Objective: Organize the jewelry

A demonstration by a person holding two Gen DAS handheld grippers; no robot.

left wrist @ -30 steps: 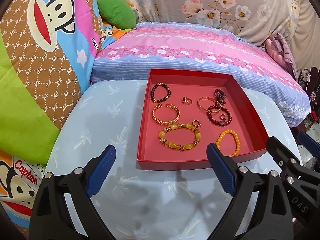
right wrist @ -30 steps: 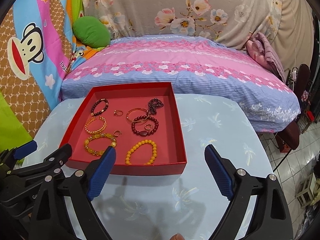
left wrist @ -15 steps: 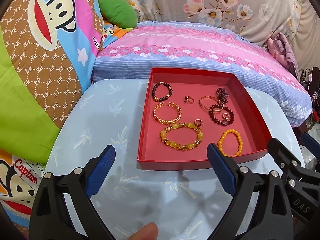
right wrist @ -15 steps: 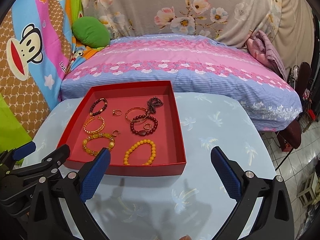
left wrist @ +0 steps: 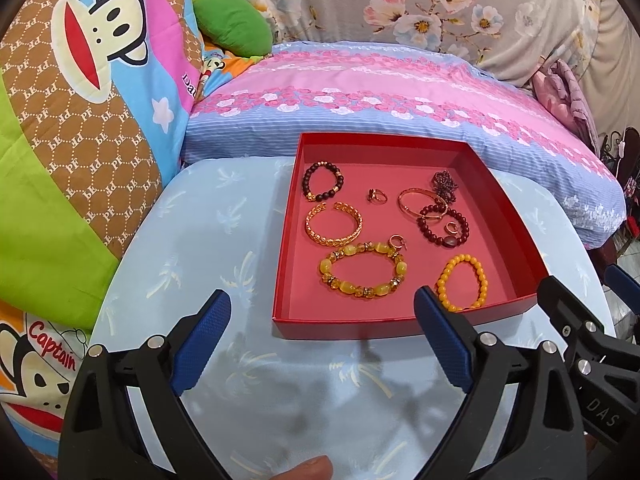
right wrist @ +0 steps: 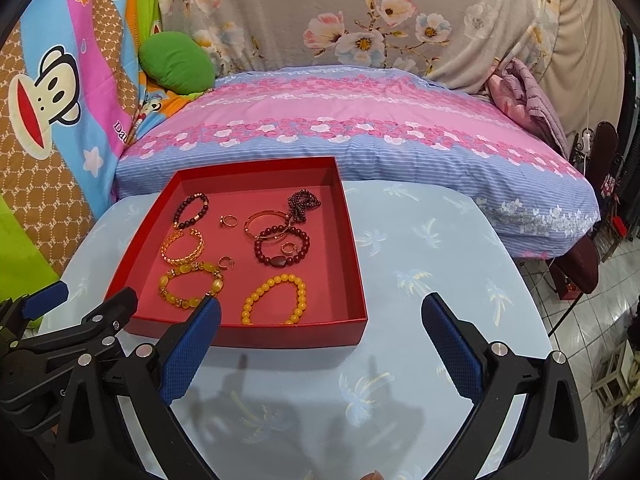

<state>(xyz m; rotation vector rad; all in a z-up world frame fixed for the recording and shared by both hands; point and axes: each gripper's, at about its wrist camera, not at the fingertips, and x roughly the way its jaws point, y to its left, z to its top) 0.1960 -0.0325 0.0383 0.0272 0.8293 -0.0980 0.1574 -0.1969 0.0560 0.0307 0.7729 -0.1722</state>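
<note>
Bedding in loud prints backs a pale blue surface [left wrist: 208,248], and a striped pink pillow [right wrist: 360,136] lies just behind the red tray [left wrist: 516,220] that carries the jewelry. Everything sits loose on the tray floor, seemingly laid out for sorting: a yellow bead bracelet [right wrist: 274,300] nearest the front wall, an amber bracelet [left wrist: 362,274] beside it, a gold cuff [left wrist: 334,224] behind that. Toward the tray's back, a dark red bracelet [right wrist: 282,246] overlaps a thin bangle, so their outlines are hard to separate. Both the left gripper [left wrist: 322,344] and right gripper [right wrist: 320,346] hover short of the tray, jaws spread wide, holding nothing. Small rings are barely legible.
</note>
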